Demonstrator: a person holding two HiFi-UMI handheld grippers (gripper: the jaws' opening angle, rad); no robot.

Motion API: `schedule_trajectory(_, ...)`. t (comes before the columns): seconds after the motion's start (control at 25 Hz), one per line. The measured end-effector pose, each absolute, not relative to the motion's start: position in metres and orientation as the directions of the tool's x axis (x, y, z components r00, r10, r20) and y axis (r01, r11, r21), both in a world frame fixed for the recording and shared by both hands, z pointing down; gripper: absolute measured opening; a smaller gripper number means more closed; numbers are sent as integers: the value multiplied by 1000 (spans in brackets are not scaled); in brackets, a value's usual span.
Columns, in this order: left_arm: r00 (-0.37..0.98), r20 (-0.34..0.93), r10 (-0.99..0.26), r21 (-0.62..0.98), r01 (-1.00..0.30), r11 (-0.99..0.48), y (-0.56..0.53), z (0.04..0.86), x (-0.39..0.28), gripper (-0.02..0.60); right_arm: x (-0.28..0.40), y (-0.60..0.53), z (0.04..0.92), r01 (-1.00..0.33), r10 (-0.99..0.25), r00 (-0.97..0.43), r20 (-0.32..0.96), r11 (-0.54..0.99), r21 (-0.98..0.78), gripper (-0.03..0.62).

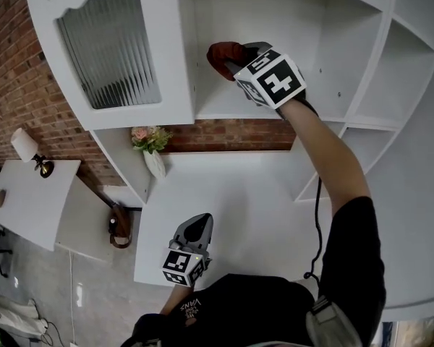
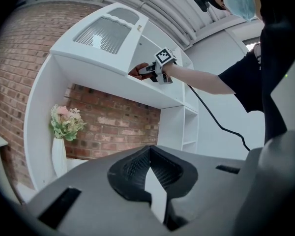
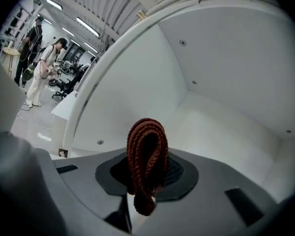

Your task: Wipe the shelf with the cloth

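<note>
A dark red cloth (image 1: pixel 223 55) is pinched in my right gripper (image 1: pixel 235 62), which reaches into the upper compartment of the white shelf unit (image 1: pixel 224 110). In the right gripper view the folded cloth (image 3: pixel 146 163) sticks up from between the shut jaws, in front of the white shelf floor (image 3: pixel 221 136) and back wall. The left gripper view shows the same cloth (image 2: pixel 137 71) at the shelf's upper opening. My left gripper (image 1: pixel 195 230) hangs low over the white desk top, jaws shut with nothing between them (image 2: pixel 155 191).
A white vase of flowers (image 1: pixel 152 150) stands in a lower niche by a brick wall (image 1: pixel 231 134). A ribbed glass cabinet door (image 1: pixel 112 49) is left of the open compartment. More white cubbies (image 1: pixel 369 129) lie to the right. People stand far off in the right gripper view.
</note>
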State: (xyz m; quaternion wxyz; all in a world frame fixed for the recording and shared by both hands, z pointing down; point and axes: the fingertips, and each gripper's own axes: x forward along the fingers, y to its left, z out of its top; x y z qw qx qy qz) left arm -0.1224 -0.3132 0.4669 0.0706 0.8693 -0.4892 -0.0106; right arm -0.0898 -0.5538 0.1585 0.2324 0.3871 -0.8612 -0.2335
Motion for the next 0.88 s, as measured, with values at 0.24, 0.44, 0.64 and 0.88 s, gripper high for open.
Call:
schedule_trajectory(0.24, 475, 58, -878, 154, -873, -462, -311, 473, -129, 8, -108, -594, 179, -524, -757, -553, 348, 641, 561, 89)
schedule_trajectory(0.44, 424, 64, -903, 168, -897, -409, -306, 480, -140, 8, -121, -620, 200, -501, -741, -517, 430, 668, 549, 89)
schedule_trajectory(0.64, 370, 72, -926, 178, -918, -354, -300, 483, -155, 8, -129, -636, 215, -496, -734, -484, 477, 679, 542, 89)
schedule_trajectory(0.88, 349, 78, -934, 174, -927, -332, -294, 484, -159, 8, -120, -647, 226, -499, -739, -440, 509, 673, 546, 89)
